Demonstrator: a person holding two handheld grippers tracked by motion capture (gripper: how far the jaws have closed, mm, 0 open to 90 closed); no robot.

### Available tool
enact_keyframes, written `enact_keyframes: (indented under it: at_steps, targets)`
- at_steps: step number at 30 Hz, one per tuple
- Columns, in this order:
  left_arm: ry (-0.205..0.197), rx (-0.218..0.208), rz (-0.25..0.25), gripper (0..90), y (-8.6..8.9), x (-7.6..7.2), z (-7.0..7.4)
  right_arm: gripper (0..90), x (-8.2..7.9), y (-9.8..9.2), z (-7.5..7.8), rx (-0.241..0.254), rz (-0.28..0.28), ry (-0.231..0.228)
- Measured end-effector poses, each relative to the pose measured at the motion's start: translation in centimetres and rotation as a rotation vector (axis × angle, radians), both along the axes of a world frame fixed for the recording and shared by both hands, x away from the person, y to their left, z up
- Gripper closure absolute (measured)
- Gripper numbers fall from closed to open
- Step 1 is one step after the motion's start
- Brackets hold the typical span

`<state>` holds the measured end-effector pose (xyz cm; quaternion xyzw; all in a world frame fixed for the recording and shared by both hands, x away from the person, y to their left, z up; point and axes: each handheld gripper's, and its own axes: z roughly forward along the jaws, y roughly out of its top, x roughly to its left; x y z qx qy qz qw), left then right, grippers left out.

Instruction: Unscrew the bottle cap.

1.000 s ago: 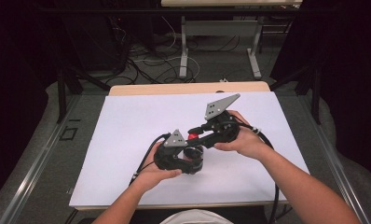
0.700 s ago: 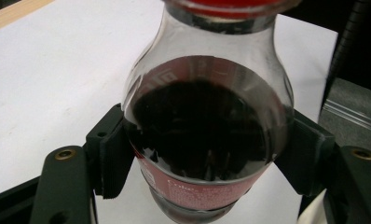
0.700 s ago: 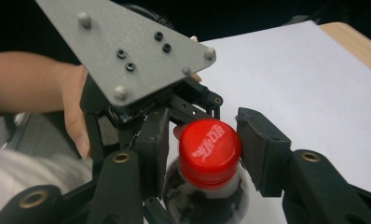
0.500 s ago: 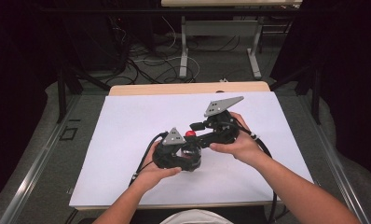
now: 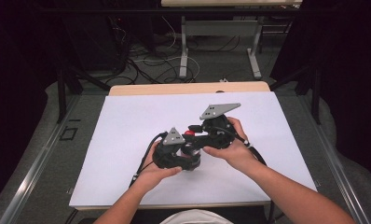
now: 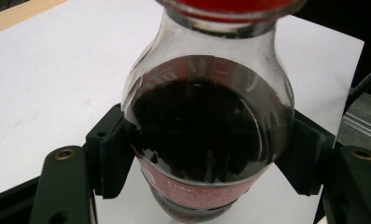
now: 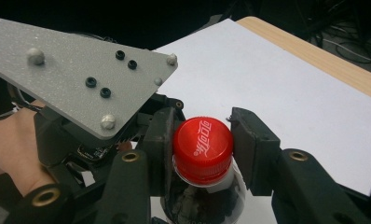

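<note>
- The right gripper (image 7: 200,140) has just reopened and closed its fingers again onto the red cap (image 7: 203,142): a regrip, likely mid-unscrewing.
- The left gripper (image 6: 207,154) stays clamped on the bottle (image 6: 207,140), mid-counter (image 5: 127,121).

My bottle (image 6: 207,135) is clear plastic, full of dark cola, with a red label band low on its body and a red screw cap (image 7: 203,142) on top. It stands upright on the white tabletop (image 5: 127,130).
</note>
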<state>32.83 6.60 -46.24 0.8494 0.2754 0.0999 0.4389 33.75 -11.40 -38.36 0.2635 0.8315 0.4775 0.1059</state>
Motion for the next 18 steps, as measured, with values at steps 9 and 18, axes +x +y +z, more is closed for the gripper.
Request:
enact_keyframes:
  at_steps: [9,18]
  targets:
    - [-0.002,0.003,-0.04,29.8,-0.1,-0.2,-0.1,61.0,2.0,-1.0,0.5,-0.063,0.261,0.009]
    - [0.009,0.001,-0.089,29.8,-0.1,-0.4,0.0,60.7,3.6,-1.8,0.3,-0.026,0.457,0.023]
